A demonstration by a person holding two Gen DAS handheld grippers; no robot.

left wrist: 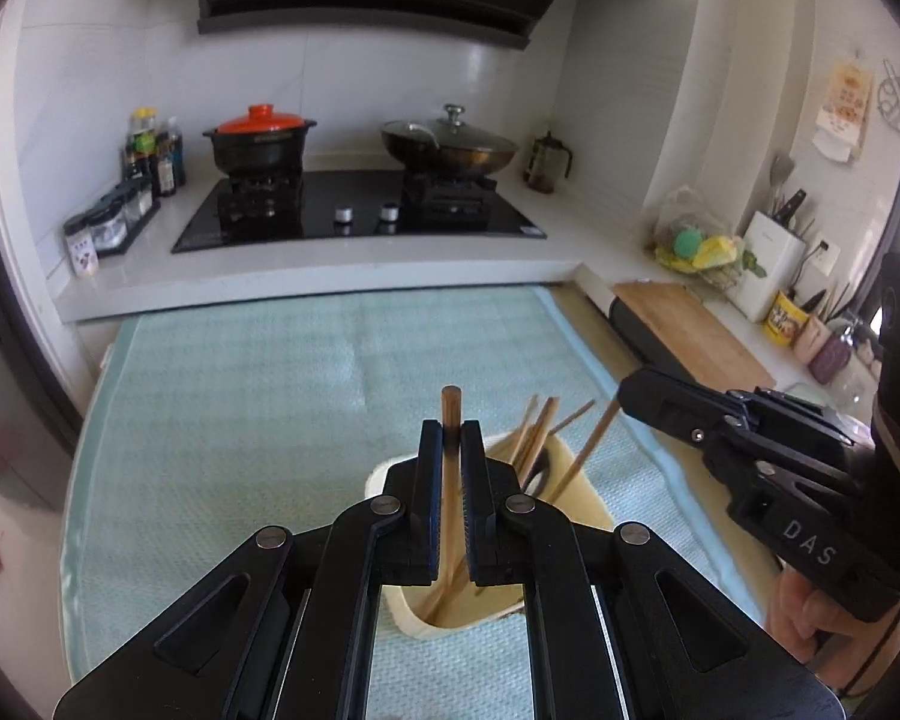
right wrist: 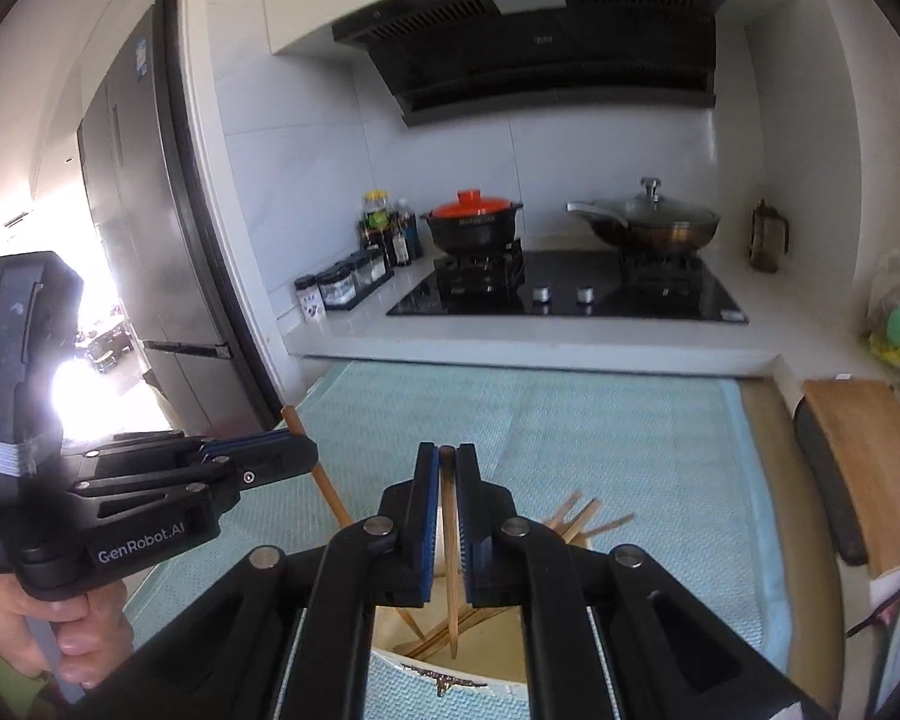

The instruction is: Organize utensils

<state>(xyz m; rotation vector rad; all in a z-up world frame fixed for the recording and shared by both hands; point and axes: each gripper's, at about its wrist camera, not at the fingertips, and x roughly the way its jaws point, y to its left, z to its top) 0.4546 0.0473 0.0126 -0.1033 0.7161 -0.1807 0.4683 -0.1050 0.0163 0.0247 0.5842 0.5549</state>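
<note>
Jaws of the left gripper [left wrist: 451, 438] pinch one chopstick [left wrist: 452, 405], its tip rising above the pads; jaws of the right gripper [right wrist: 447, 462] pinch another chopstick [right wrist: 449, 546]. Both sticks slant down into a cream holder [left wrist: 576, 480] just below the jaws, where more chopsticks [left wrist: 537, 429] lean. Under it lies a pale green mat [left wrist: 240, 390]; beyond, a stove [left wrist: 360, 213].

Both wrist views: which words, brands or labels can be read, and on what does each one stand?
"DAS": on the side of the right gripper.
"GenRobot.AI": on the side of the left gripper.
Small print at the picture's left edge, on the left gripper's body: cut off, unreadable.
Spice jars, sauce bottles, range hood, wall calendar: too blurred.
</note>
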